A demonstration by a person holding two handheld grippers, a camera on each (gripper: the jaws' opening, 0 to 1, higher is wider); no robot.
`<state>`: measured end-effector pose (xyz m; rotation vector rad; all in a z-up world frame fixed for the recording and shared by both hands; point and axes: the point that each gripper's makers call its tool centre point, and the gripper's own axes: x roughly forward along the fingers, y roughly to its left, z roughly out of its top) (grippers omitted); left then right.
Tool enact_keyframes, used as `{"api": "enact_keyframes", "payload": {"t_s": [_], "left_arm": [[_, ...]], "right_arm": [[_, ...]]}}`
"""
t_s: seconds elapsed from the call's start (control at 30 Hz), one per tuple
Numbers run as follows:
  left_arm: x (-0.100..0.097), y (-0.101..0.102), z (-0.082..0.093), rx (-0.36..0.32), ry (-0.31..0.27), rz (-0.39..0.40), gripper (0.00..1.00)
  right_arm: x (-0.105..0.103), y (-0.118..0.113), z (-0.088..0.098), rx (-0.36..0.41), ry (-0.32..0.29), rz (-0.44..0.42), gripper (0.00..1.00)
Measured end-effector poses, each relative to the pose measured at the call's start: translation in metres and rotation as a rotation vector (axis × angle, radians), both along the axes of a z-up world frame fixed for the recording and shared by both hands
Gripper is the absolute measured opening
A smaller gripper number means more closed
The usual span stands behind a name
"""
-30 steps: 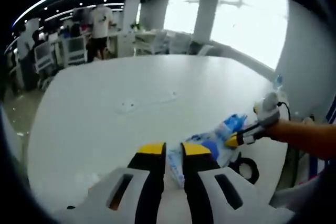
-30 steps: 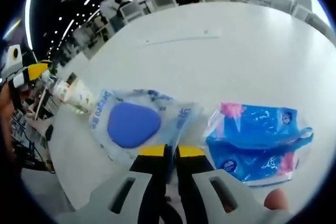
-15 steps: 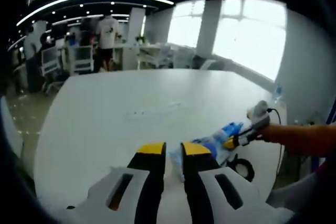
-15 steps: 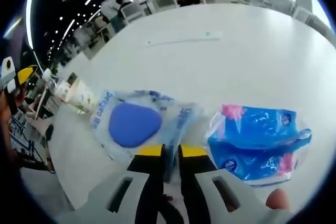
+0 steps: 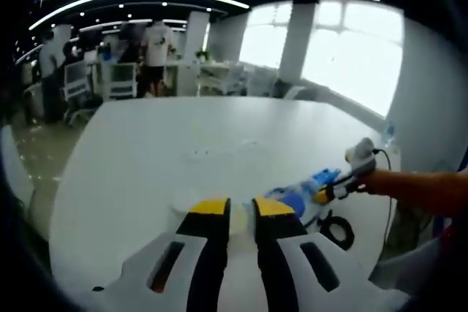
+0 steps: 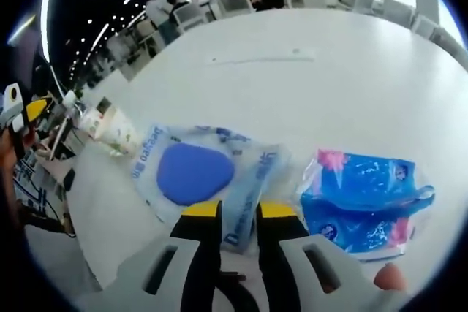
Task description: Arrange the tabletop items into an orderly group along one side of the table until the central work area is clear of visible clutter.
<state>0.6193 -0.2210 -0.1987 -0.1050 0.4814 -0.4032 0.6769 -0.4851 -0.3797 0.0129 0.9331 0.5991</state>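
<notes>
A clear packet holding a blue wedge-shaped pad (image 6: 194,173) lies flat on the white table (image 6: 329,100). My right gripper (image 6: 239,211) is open, its jaws on either side of the packet's near edge. To the packet's right lies a blue and pink tissue pack (image 6: 362,199). A pale printed cup (image 6: 110,126) lies to the left, near the table edge. My left gripper (image 5: 242,207) hovers over the table with its jaws a little apart and nothing held. From there the packet (image 5: 292,199), the tissue pack (image 5: 325,177) and the right gripper (image 5: 325,195) sit ahead to the right.
A black ring with a cable (image 5: 338,230) lies by the table's right edge. A person's forearm (image 5: 417,188) reaches in from the right. A thin strip (image 6: 263,56) runs across the table's far part. Desks, chairs and standing people are beyond the table.
My right gripper's jaws have spread apart and let go of the clear packet's edge. The packet stays flat on the table. The left gripper's jaws keep the same gap.
</notes>
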Motion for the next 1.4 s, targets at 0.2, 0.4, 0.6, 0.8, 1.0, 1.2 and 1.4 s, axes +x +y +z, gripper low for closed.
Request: {"api": "enact_keyframes", "payload": {"t_s": [0.2,0.4,0.6,0.8,1.0,1.2,1.4], "left_arm": [[-0.001,0.005,0.0,0.001,-0.002,0.008,0.09],[0.0,0.005,-0.002,-0.001,0.002,0.013,0.09],[-0.001,0.003,-0.003,0.006,0.004,0.006,0.08],[0.0,0.002,-0.002,0.004,-0.002,0.007,0.08],[0.0,0.002,-0.001,0.003,-0.006,0.006,0.08],[-0.002,0.004,0.0,0.0,-0.012,0.007,0.07],[-0.007,0.01,0.003,0.006,-0.022,0.013,0.07]], "right_arm": [[-0.004,0.004,-0.008,-0.032,0.014,0.044,0.26],[-0.003,0.009,-0.008,-0.02,0.012,0.068,0.26],[-0.002,0.004,-0.008,-0.058,0.003,0.056,0.27],[-0.002,0.0,-0.002,-0.055,-0.012,0.029,0.3],[0.0,0.002,0.013,-0.029,-0.049,0.017,0.31],[-0.007,0.001,0.031,-0.025,-0.08,0.018,0.3],[-0.008,0.01,0.083,0.041,-0.201,0.022,0.3]]}}
